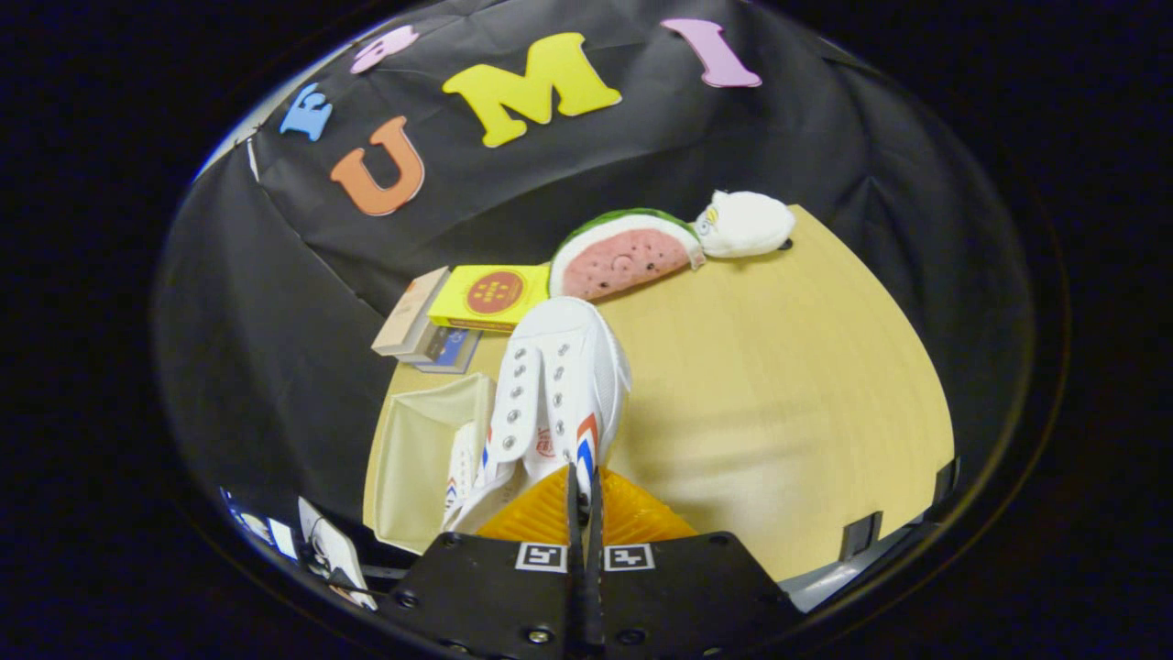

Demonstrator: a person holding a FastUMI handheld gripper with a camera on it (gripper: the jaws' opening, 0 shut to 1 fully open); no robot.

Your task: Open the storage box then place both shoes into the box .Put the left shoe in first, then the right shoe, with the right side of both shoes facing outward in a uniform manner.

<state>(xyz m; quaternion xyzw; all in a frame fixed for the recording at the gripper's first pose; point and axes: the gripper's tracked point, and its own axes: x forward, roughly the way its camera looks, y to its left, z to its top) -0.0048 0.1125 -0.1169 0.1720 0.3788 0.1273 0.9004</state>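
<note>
The gripper point(583, 486) has its two fingers drawn almost together, pinching the heel edge of a white canvas sneaker point(559, 385); the shoe extends ahead of the fingers, lace eyelets up, red and blue stripes on its side; it appears lifted off the wooden table point(779, 385), though contact beneath it cannot be told; its orange sole point(632, 518) shows just beside the fingers; to the left of the held shoe stands the open cream storage box point(412, 449), and a second white sneaker point(461, 472) lies inside it against the near wall; beyond the shoe's toe lie a yellow box point(490, 295) and a stack of books point(423, 332); further back rest a watermelon-slice plush point(628, 257) and a white plush toy point(747, 223), touching each other.
</note>
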